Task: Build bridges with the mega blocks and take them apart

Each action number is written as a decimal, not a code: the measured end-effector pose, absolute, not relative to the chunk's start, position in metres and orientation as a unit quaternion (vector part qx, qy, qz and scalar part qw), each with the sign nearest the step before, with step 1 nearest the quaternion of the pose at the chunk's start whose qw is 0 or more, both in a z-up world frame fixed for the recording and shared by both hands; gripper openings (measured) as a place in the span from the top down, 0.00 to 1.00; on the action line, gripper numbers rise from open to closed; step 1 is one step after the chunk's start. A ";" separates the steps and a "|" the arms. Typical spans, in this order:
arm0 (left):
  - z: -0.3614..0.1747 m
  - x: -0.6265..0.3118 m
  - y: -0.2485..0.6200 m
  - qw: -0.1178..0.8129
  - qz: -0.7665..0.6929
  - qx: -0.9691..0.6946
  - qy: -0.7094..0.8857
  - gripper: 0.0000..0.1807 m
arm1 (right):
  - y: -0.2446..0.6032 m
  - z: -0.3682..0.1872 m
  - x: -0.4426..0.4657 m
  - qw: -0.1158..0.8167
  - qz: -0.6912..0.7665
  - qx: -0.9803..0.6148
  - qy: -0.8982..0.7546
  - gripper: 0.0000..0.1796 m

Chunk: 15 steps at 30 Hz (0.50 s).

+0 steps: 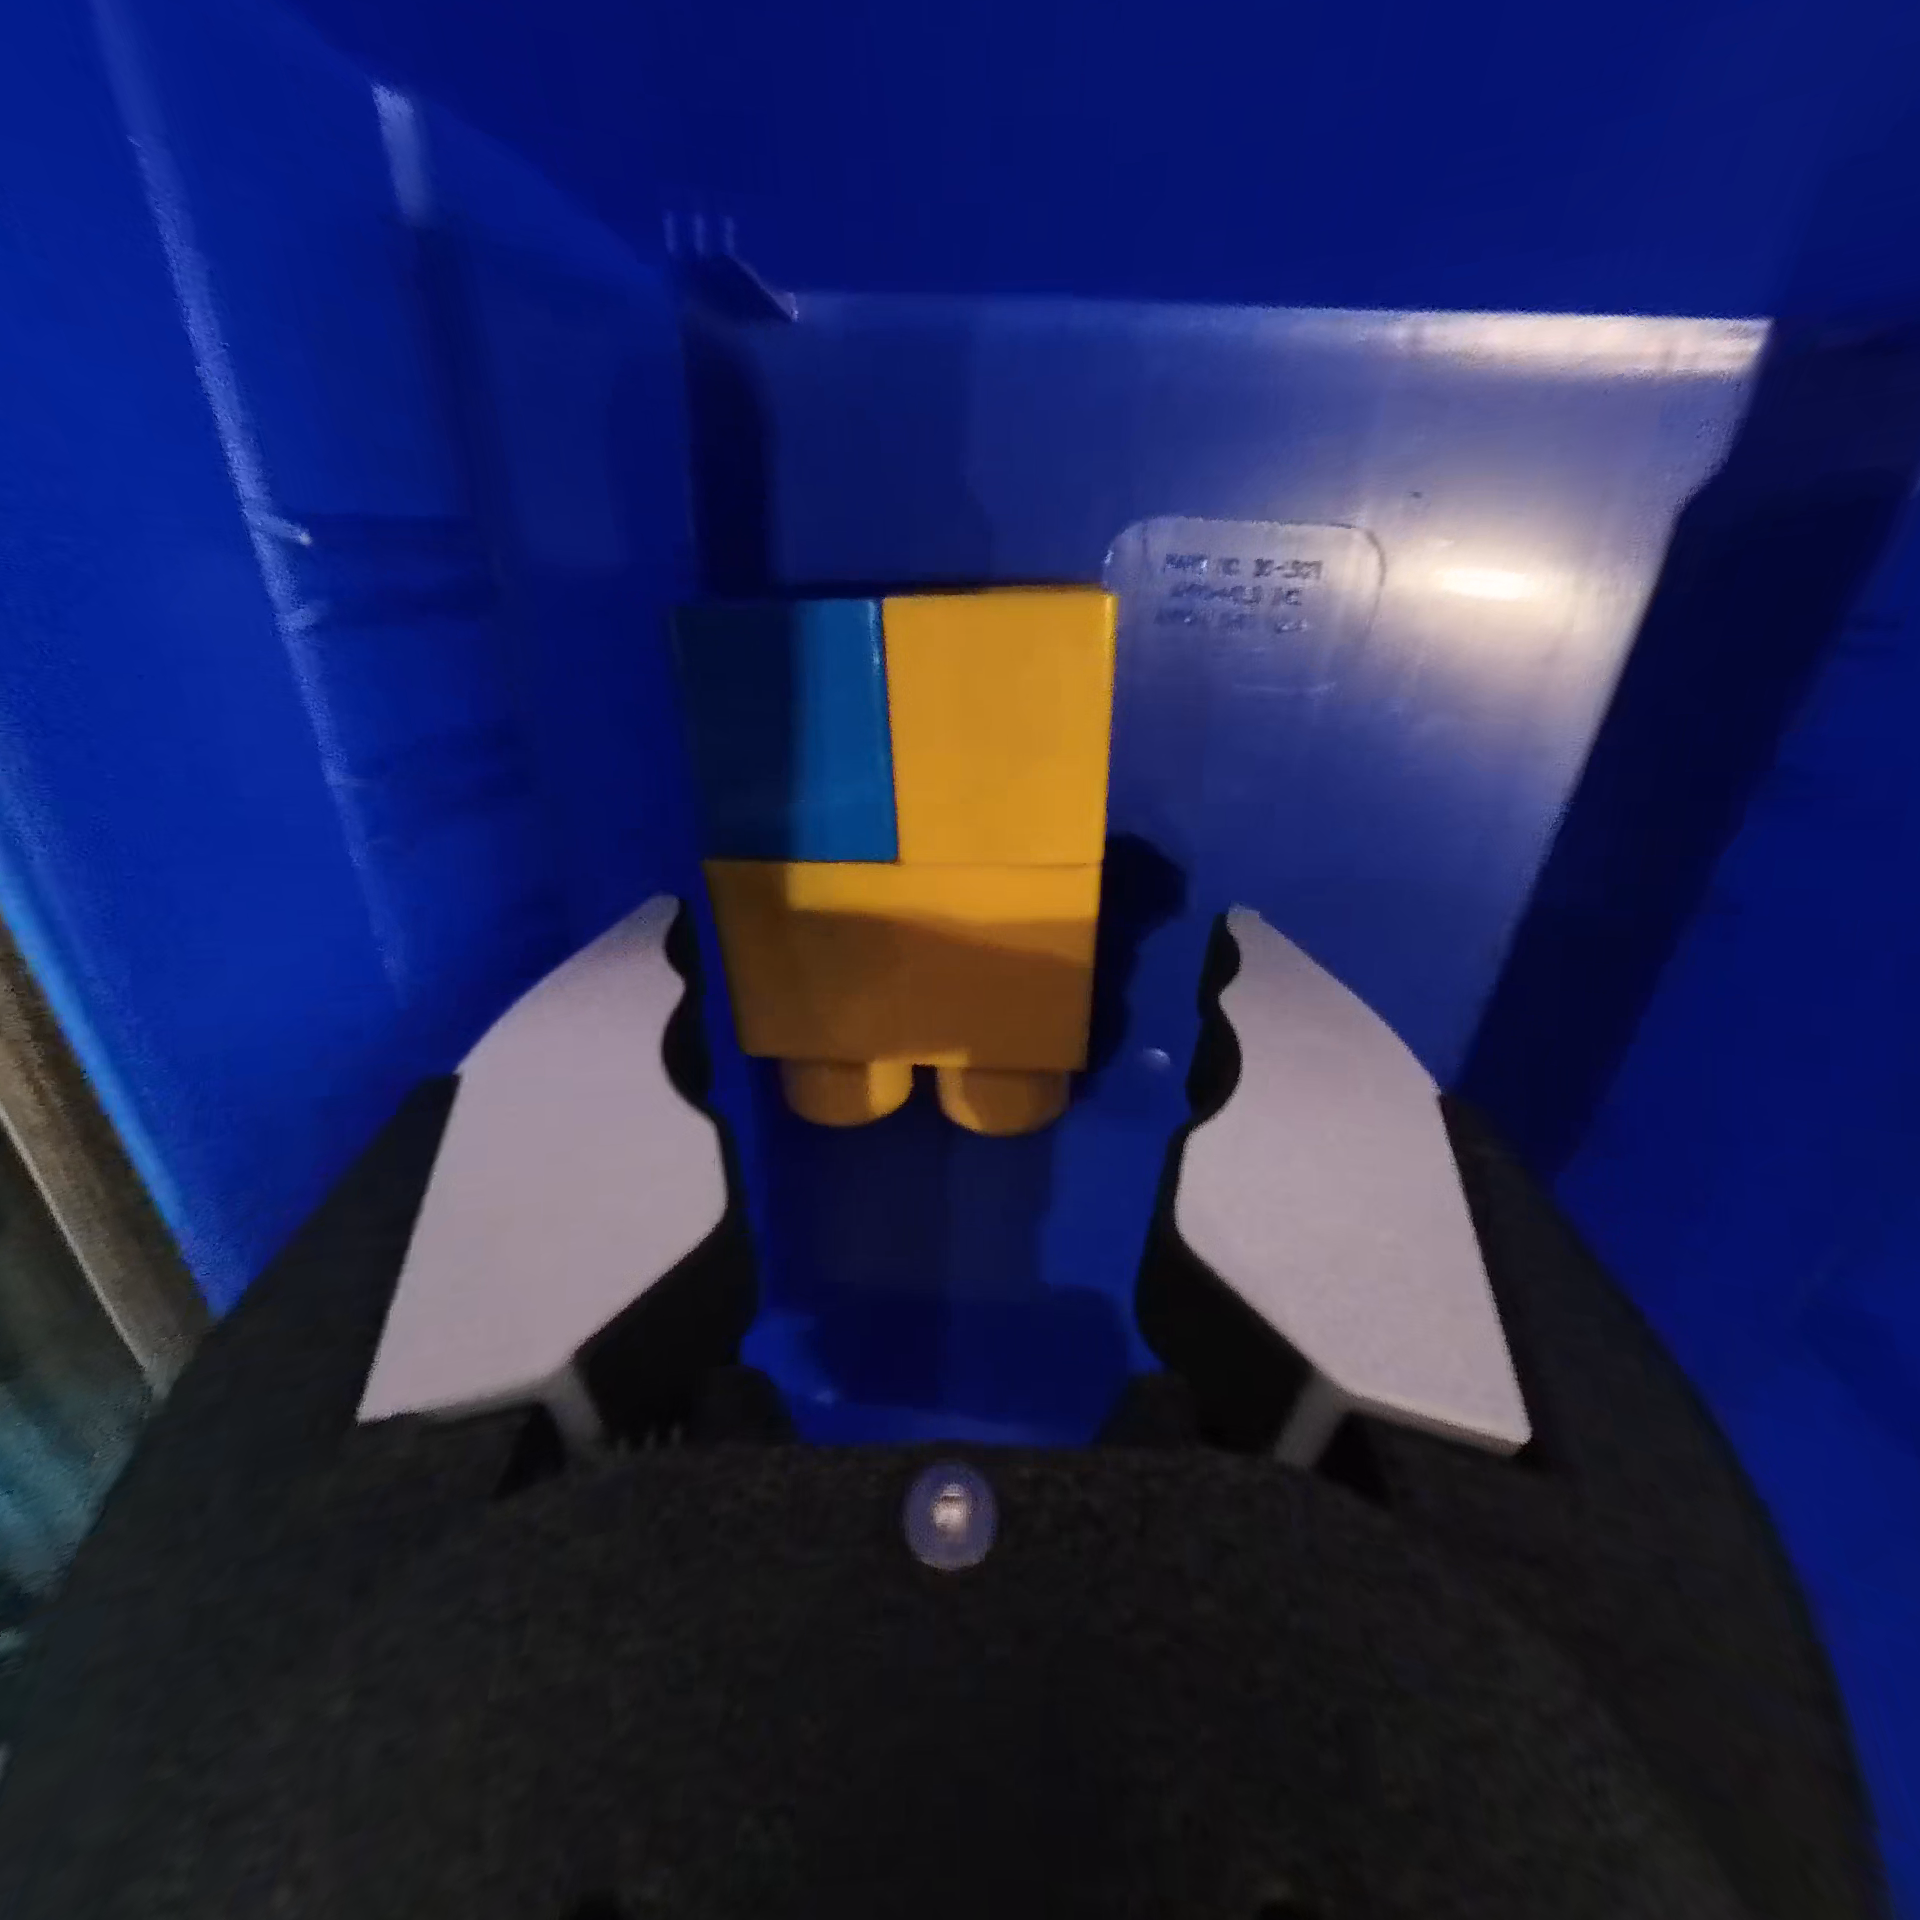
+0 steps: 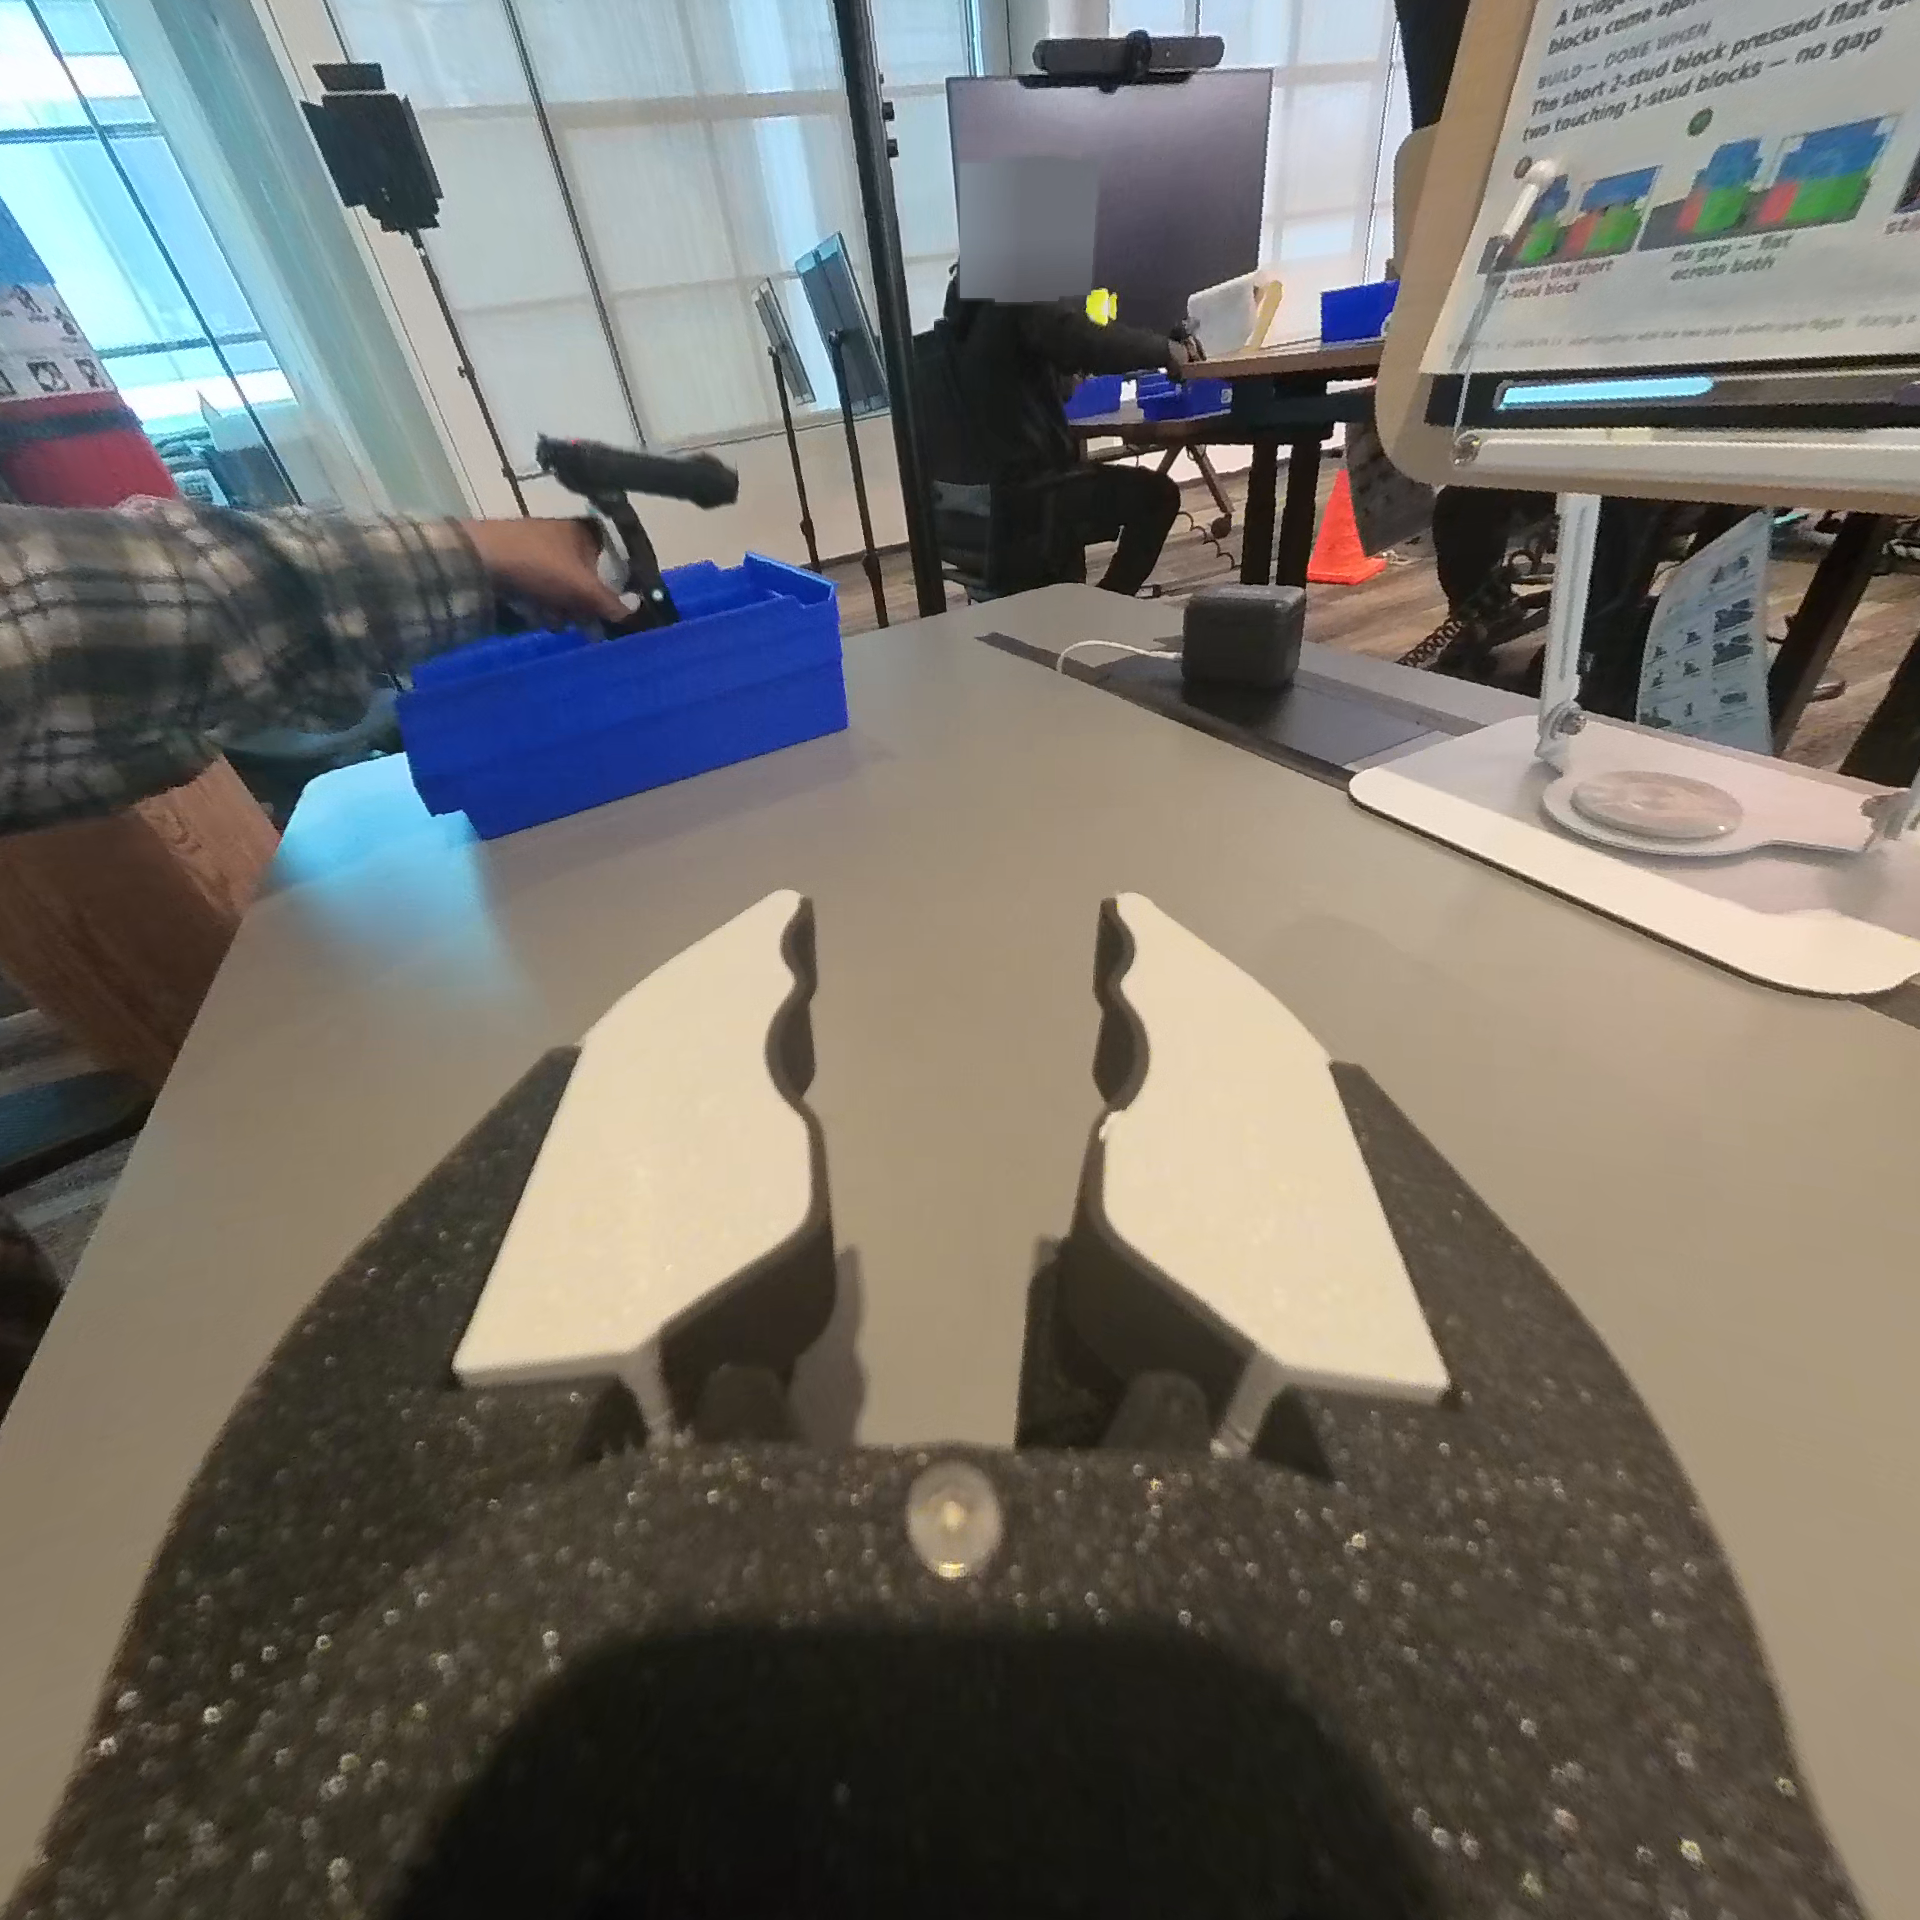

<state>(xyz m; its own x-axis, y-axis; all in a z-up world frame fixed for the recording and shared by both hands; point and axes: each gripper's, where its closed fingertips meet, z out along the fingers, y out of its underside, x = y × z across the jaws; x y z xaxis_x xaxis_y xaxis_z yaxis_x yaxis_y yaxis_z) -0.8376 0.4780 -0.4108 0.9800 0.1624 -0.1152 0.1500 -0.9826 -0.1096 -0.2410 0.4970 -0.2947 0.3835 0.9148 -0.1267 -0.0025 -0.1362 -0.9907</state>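
Blue plastic walls close round the left gripper (image 1: pixel 945 997), reaching down into the bin (image 2: pixel 644 707) at the table's (image 2: pixel 1039 831) far left corner, fingers spread either side of an assembled bridge (image 1: pixel 902 831): a yellow two-stud block across a yellow and a blue single, lying against the bin's left wall. The right gripper (image 2: pixel 954 945) hovers empty over bare table, fingers apart, likely waiting to help pull the blocks apart.

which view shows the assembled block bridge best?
Left wrist view: the bridge lies on the blue bin floor, framed by the open left gripper. Right wrist view shows only the bin's outside; the bridge is hidden inside.
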 end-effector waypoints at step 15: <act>-0.403 -0.800 0.468 0.110 0.011 -0.993 0.037 0.47 | 0.492 -0.289 -0.243 0.547 0.432 -0.618 -0.364 0.72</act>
